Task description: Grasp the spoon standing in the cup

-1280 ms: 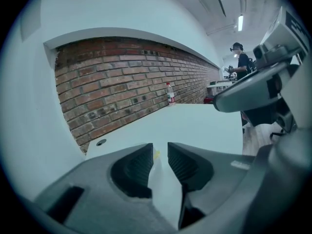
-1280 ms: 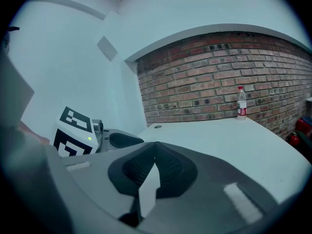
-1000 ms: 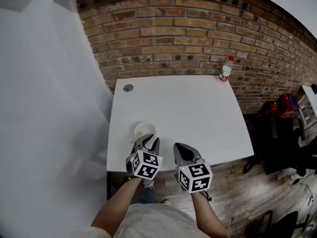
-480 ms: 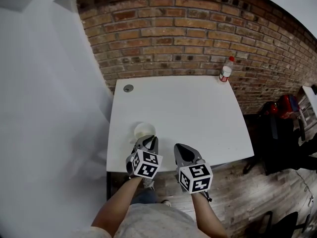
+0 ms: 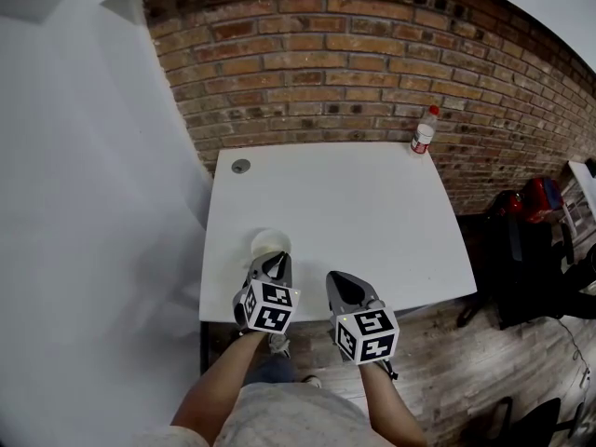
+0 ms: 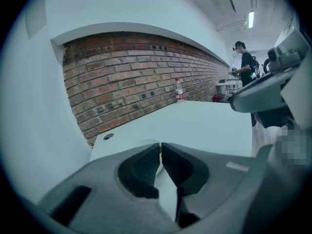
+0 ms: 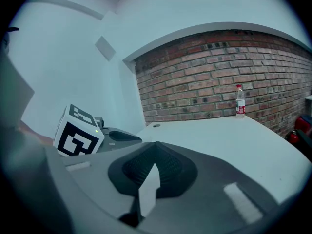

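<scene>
A pale cup [image 5: 268,242] stands near the front left of the white table [image 5: 372,212]. No spoon shows in any view. My left gripper [image 5: 277,260] sits just on the near side of the cup, its tips at the cup's rim. It is shut, and in the left gripper view [image 6: 160,149] the pads meet with nothing visible between them. Beside it to the right, over the table's front edge, my right gripper [image 5: 337,278] is shut and empty. In the right gripper view [image 7: 155,146] its pads press together.
A clear bottle with a red cap [image 5: 424,133] [image 7: 239,101] [image 6: 179,90] stands at the table's far right edge against the brick wall. A round cable hole [image 5: 241,166] is at the far left. Bags and chairs [image 5: 531,240] lie right of the table. A person [image 6: 245,62] stands far off.
The left gripper's jaws were slightly apart a second ago and have closed; it shifted a little left, toward the cup. The right gripper has stayed put.
</scene>
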The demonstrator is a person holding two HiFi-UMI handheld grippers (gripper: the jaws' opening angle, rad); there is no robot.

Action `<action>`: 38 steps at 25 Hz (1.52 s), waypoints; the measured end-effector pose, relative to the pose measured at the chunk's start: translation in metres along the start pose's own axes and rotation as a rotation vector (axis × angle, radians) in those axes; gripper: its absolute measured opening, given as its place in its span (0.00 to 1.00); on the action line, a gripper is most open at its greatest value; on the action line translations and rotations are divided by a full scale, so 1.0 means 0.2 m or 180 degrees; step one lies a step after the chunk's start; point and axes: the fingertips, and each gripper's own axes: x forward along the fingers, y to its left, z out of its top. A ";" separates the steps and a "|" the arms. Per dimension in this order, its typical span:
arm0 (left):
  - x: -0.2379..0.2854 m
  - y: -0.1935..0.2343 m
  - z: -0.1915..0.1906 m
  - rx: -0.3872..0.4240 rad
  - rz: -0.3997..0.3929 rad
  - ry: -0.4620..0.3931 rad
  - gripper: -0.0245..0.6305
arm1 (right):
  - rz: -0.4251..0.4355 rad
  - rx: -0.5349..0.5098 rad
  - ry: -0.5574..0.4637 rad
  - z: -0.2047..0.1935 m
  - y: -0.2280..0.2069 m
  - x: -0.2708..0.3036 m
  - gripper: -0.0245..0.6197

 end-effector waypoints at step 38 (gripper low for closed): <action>-0.70 -0.26 0.54 -0.0072 -0.0418 -0.1178 0.05 | -0.0406 0.0041 -0.0362 0.08 0.11 -0.57 0.05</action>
